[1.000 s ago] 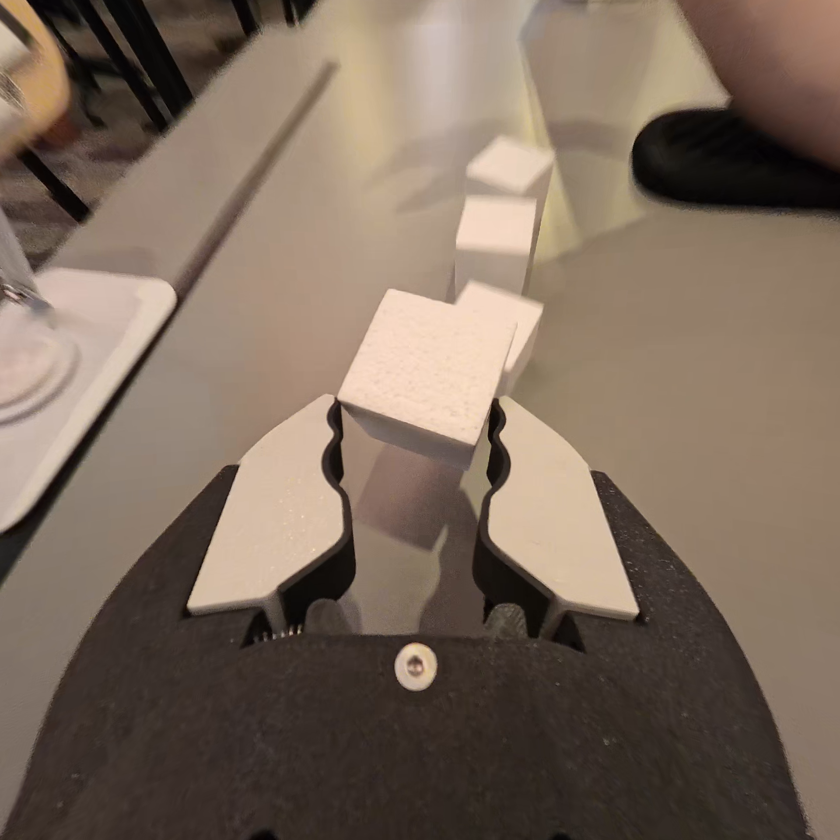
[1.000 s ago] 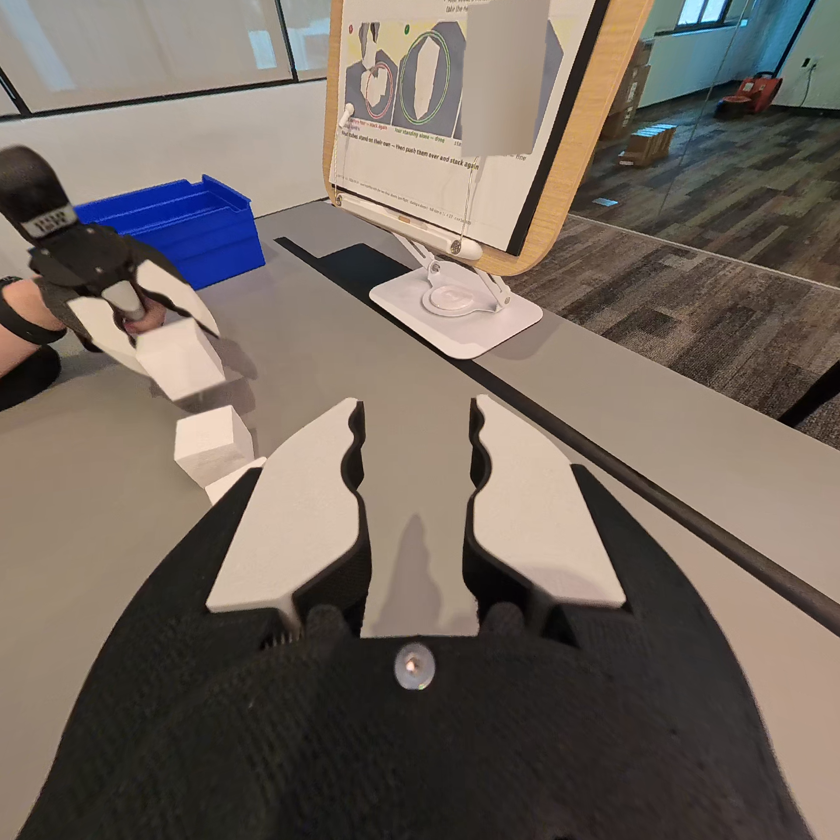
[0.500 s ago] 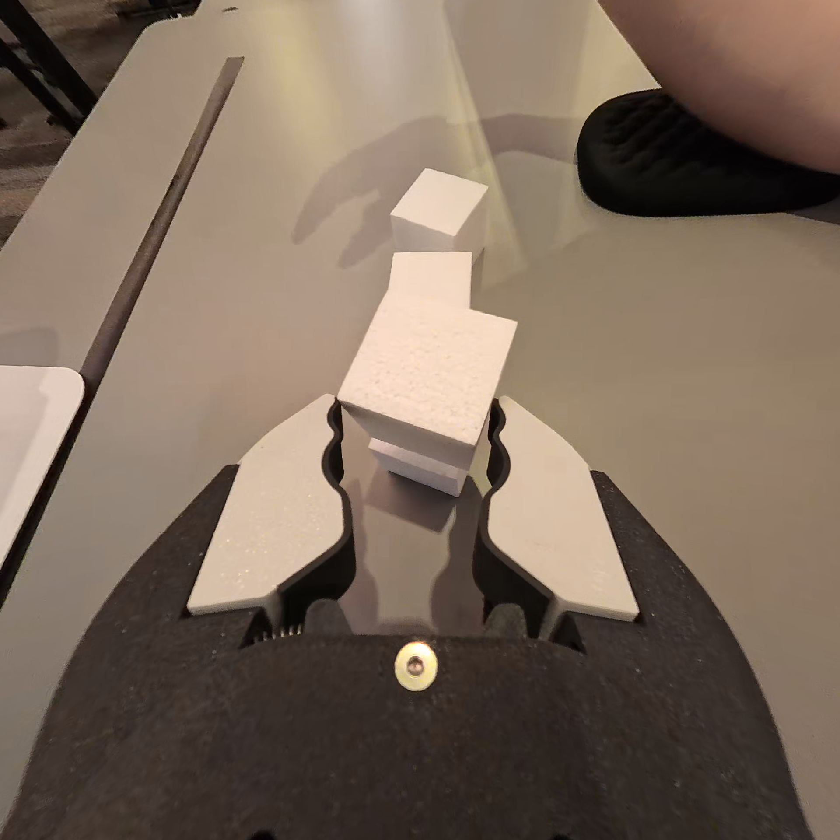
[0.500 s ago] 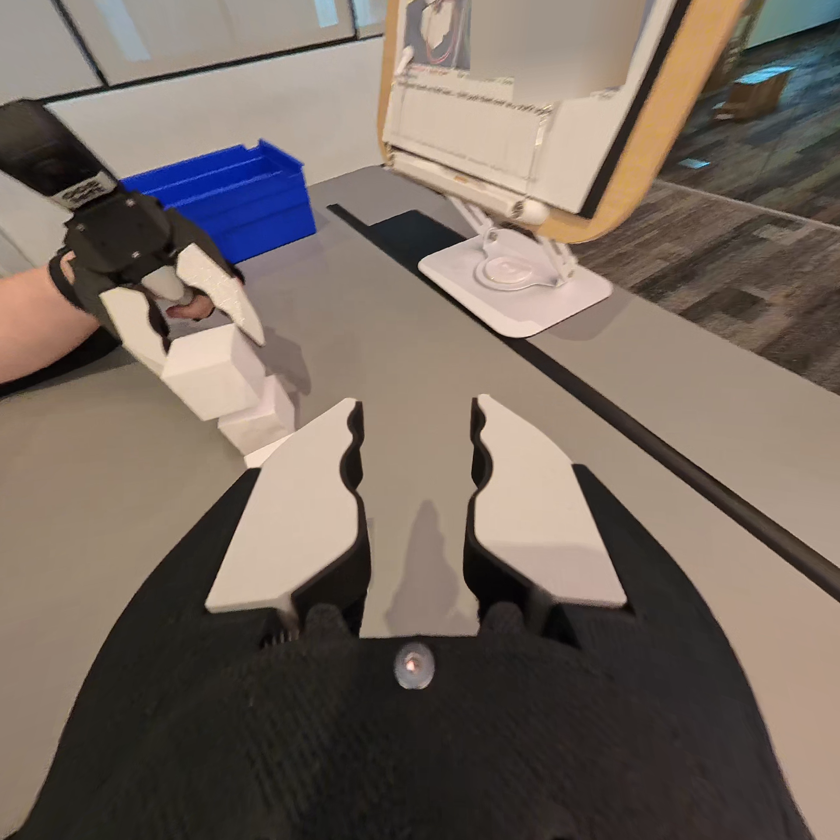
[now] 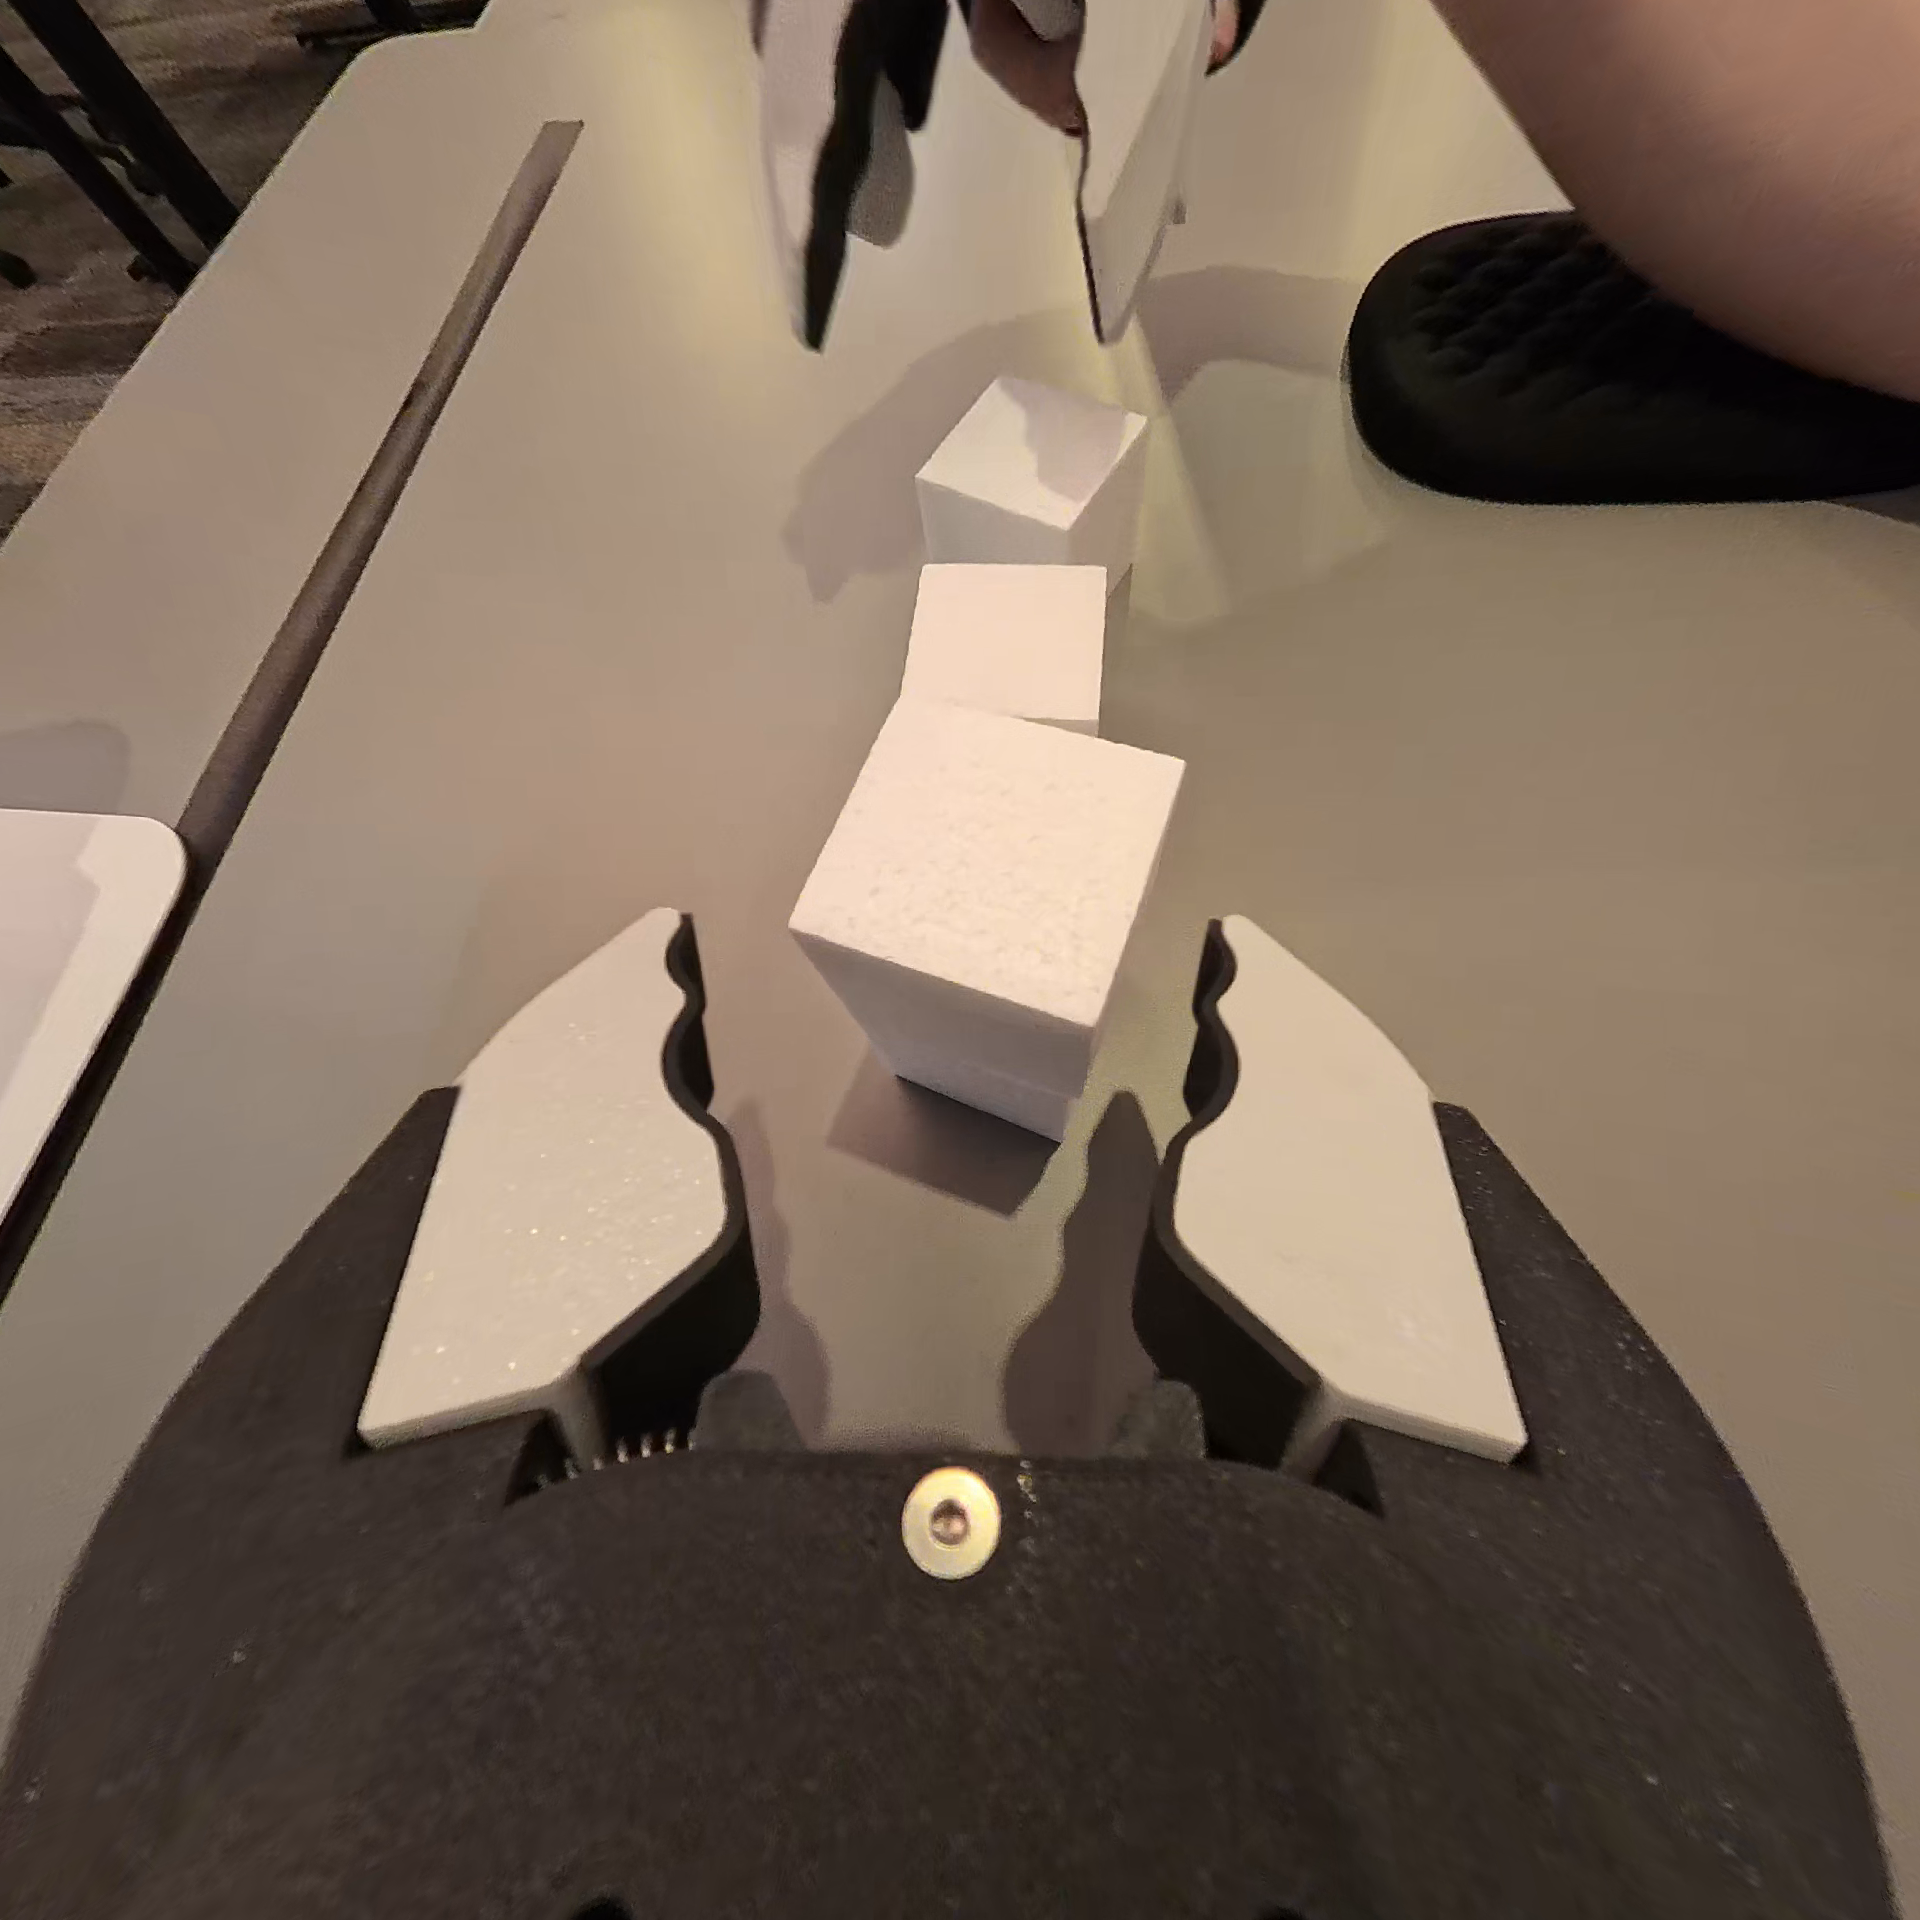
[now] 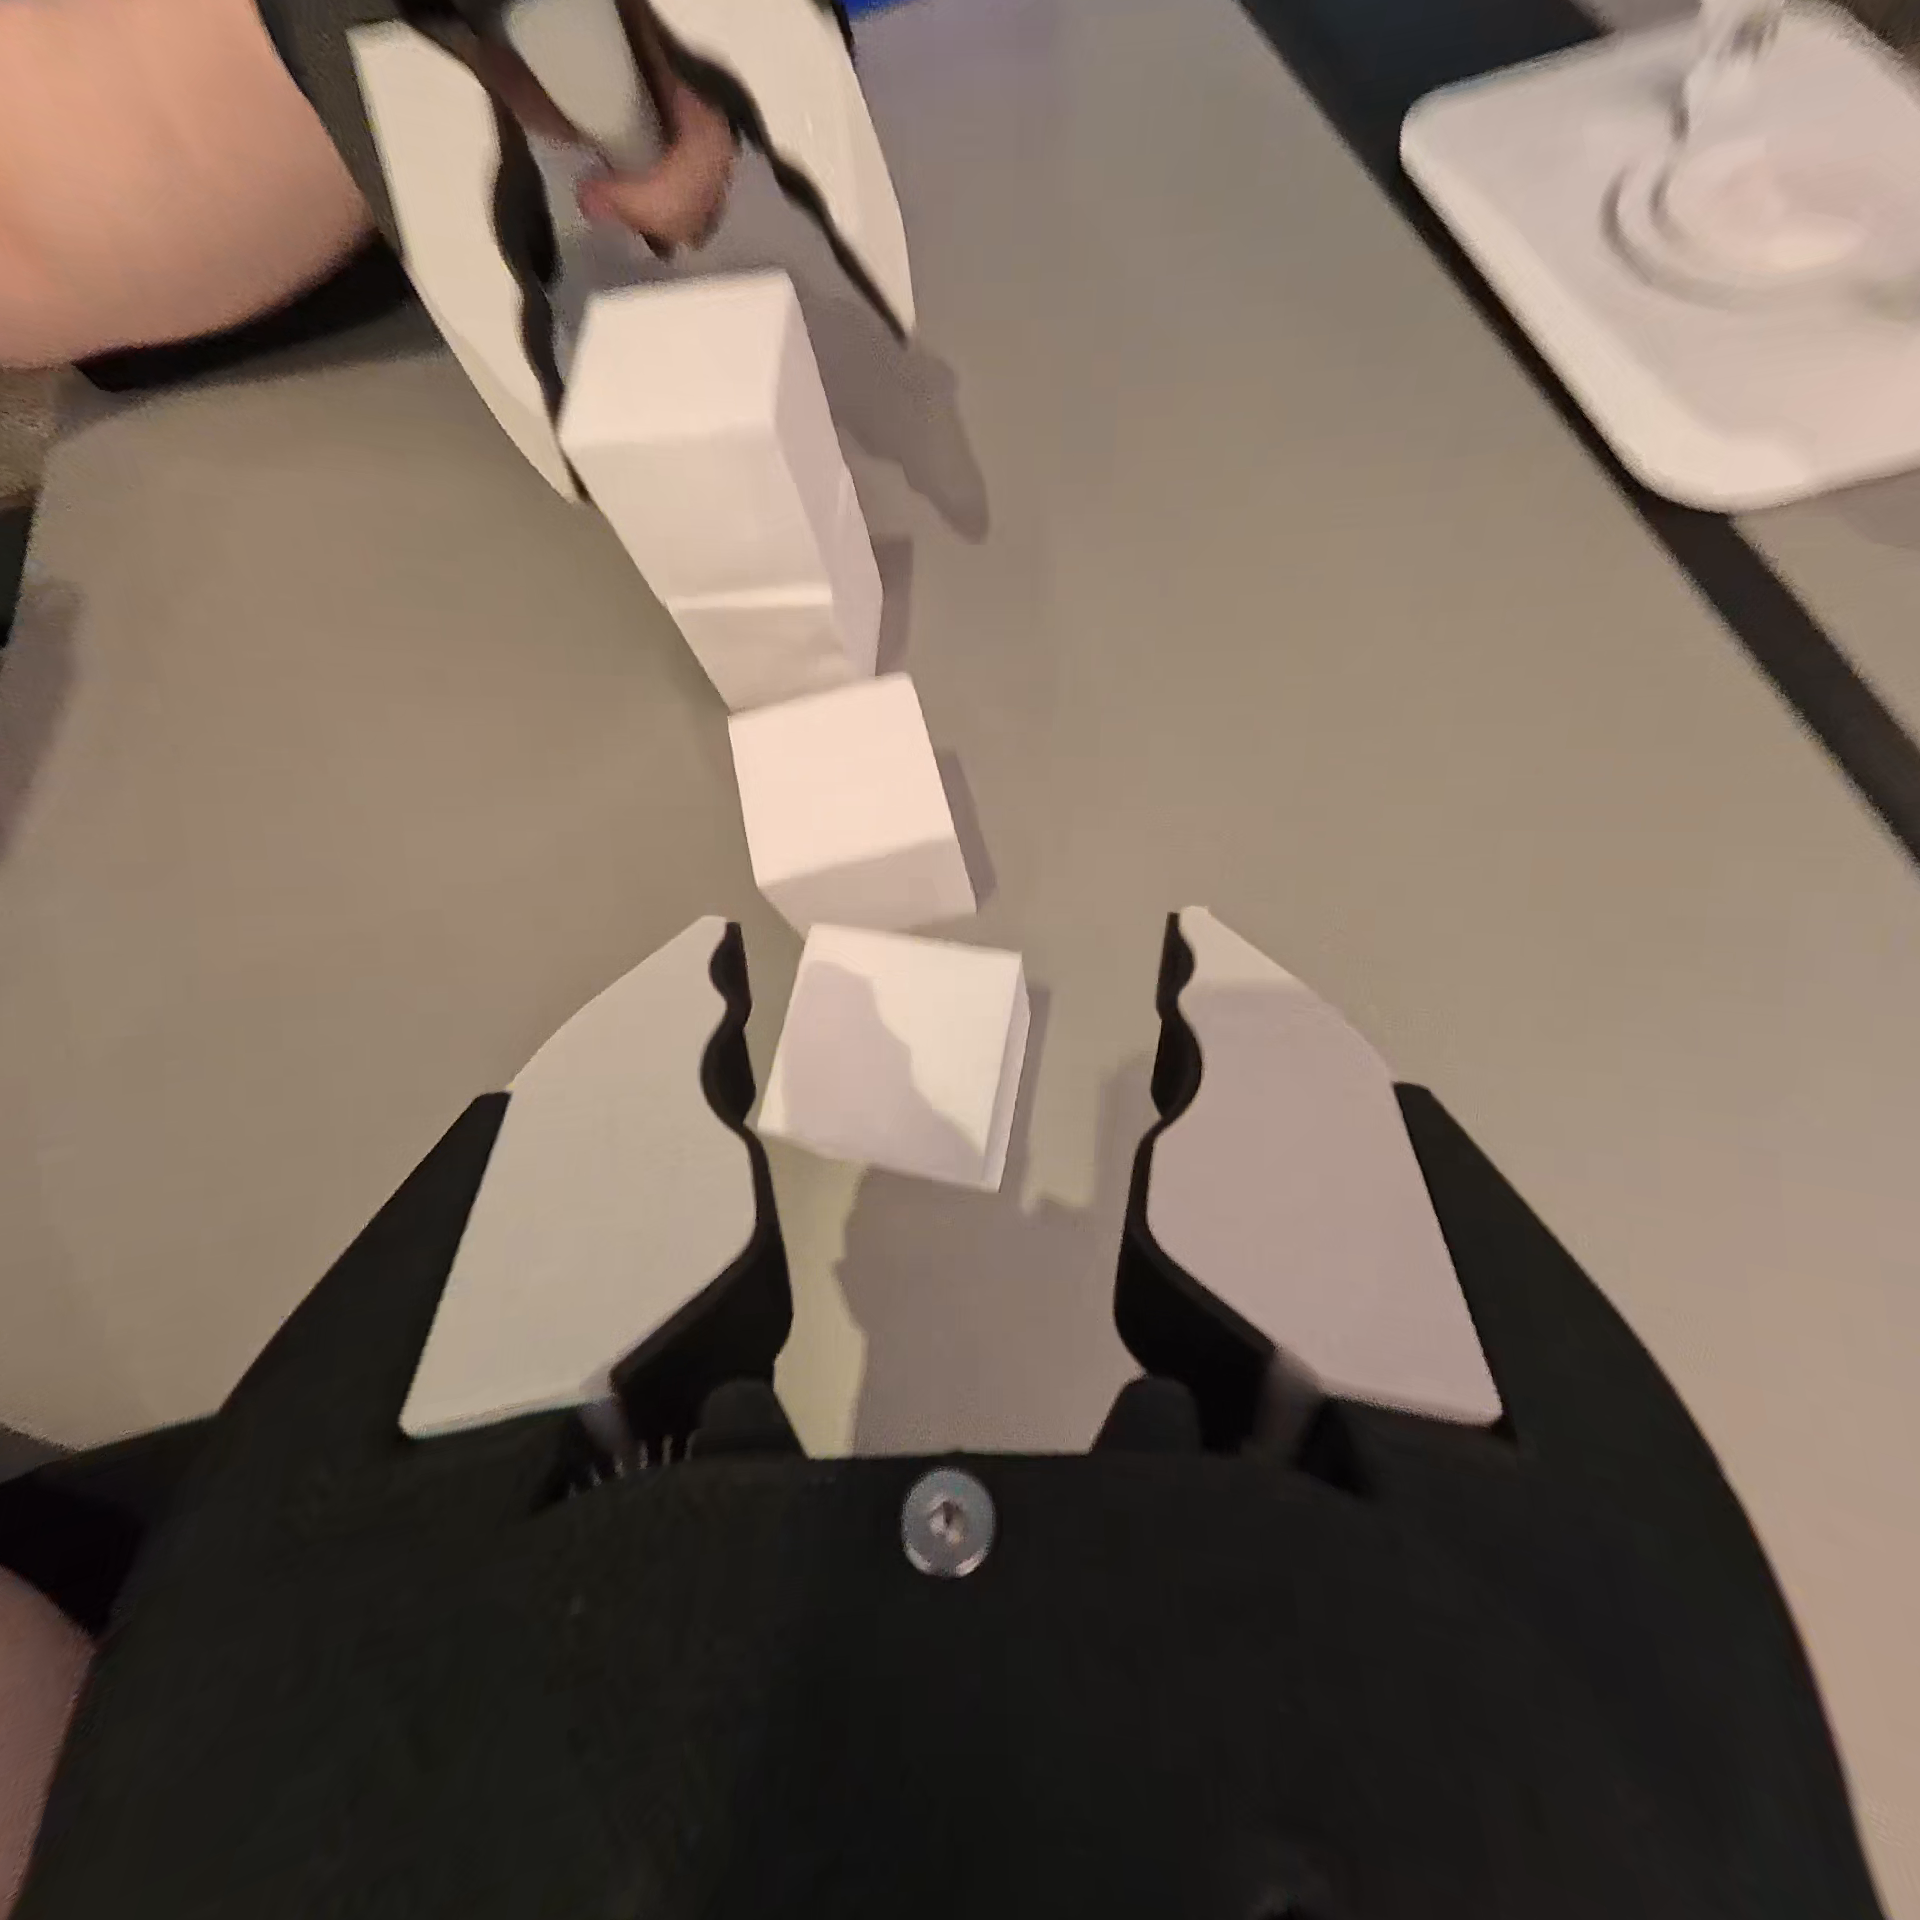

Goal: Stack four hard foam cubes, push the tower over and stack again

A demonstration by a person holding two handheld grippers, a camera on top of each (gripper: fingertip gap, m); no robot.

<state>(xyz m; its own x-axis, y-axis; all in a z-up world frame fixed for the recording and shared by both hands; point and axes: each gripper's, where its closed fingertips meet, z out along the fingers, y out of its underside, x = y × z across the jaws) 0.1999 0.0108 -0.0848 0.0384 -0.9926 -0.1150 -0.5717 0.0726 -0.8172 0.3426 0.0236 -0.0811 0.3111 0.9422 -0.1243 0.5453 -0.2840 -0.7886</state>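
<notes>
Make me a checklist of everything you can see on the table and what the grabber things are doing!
Surface: grey table with a dark groove along one side.
Job's things: two-cube stack, second cube resting on the first; middle cube and far cube lie singly in a row beyond it.
Clutter: white stand base; black pad under a forearm.
Grippers: left gripper open, fingers either side of the stack's top cube, not touching; right gripper open, far cube between its fingers.
Cables: nothing seen.
Surroundings: dark chair legs beyond the table edge.
</notes>
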